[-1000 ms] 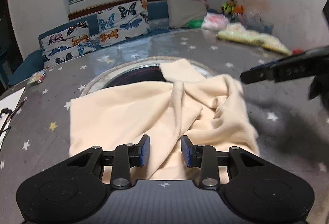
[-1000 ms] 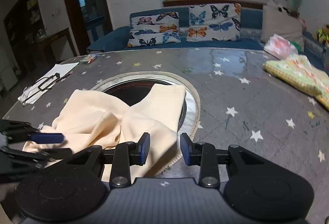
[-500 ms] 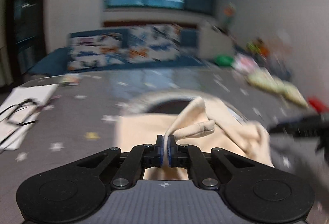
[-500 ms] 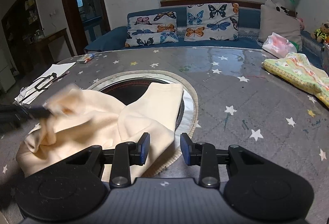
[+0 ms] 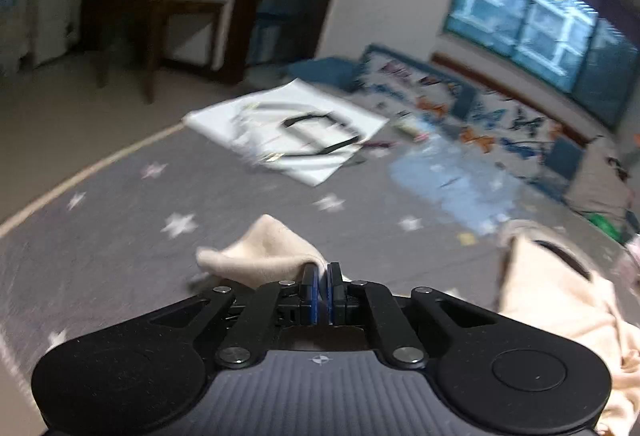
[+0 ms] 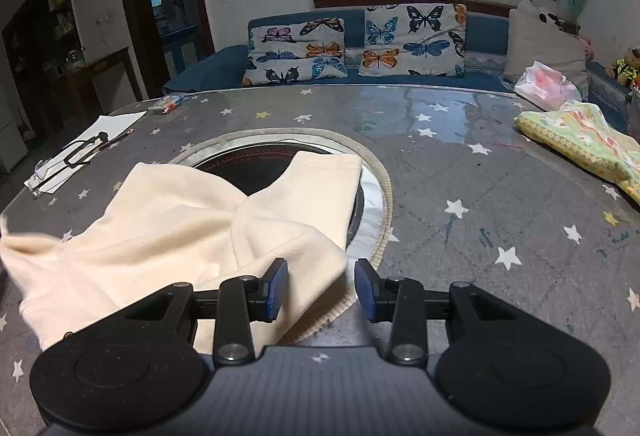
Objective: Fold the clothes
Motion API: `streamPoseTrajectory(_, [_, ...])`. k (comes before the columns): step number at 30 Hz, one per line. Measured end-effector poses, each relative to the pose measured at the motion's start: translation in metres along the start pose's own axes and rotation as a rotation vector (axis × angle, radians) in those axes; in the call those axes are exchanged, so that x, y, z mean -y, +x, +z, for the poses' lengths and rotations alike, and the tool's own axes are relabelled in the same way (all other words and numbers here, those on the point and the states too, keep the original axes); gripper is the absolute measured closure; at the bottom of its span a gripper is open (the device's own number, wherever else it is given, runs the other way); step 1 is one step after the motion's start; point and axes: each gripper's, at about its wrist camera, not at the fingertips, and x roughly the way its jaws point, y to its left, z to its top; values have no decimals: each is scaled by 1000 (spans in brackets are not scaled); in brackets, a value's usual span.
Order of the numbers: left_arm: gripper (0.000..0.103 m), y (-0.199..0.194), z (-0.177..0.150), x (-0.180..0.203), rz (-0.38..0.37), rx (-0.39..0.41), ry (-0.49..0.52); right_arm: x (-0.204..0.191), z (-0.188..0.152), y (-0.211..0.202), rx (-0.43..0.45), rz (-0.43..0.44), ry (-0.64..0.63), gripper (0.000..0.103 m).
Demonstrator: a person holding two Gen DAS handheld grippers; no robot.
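A cream garment [image 6: 192, 220] lies crumpled on the grey star-patterned table [image 6: 500, 188], partly over a round inset in the table's middle. My left gripper [image 5: 322, 286] is shut on a corner of the cream garment [image 5: 260, 256] and holds it out to the table's left side; the rest of the cloth trails to the right [image 5: 560, 308]. That view is blurred by motion. My right gripper [image 6: 322, 288] is open and empty, its jaws just above the garment's near edge.
A white paper with black spectacles [image 6: 80, 152] lies at the table's left edge, also in the left wrist view [image 5: 304, 132]. A yellow-green patterned cloth [image 6: 584, 140] lies at the right. A sofa with butterfly cushions [image 6: 356, 44] stands behind the table.
My left gripper closed on a garment corner, lifted it and swung it left, stretching the cloth out. The right gripper has stayed open and almost still.
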Motion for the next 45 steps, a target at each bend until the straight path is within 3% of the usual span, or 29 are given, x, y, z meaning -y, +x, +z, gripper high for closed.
streamPoseTrajectory(3, [97, -1, -1, -9, 8, -9, 19, 3, 1, 0, 1, -10, 1, 65])
streamPoseTrajectory(5, [81, -4, -2, -8, -7, -27, 64, 7, 2, 1, -1, -18, 7, 65])
streamPoseTrajectory(6, [78, -6, -4, -8, 12, -21, 86, 9, 3, 2, -2, -23, 11, 65])
streamPoseTrajectory(9, [78, -14, -10, -9, 72, -4, 141, 14, 5, 5, -3, -31, 15, 65])
streamPoseTrajectory(13, [78, -15, -9, -14, 101, -9, 112, 18, 11, 13, -4, -30, 23, 65])
streamPoseTrajectory(19, [77, -13, 3, 1, 69, 16, 130, 21, 28, 36, -9, -11, 24, 65])
streamPoseTrajectory(29, [72, 16, -7, 38, 19, -41, 204, 9, 58, 90, -49, 37, -2, 66])
streamPoseTrajectory(34, [72, 24, -13, 40, 19, -62, 209, -1, 73, 109, -62, -3, -36, 66])
streamPoseTrajectory(43, [61, 26, -15, 43, 12, -52, 238, -3, 83, 139, -102, -78, -63, 66])
streamPoseTrajectory(45, [60, 26, -16, 45, 14, -48, 248, -2, 81, 143, -109, -79, -64, 71])
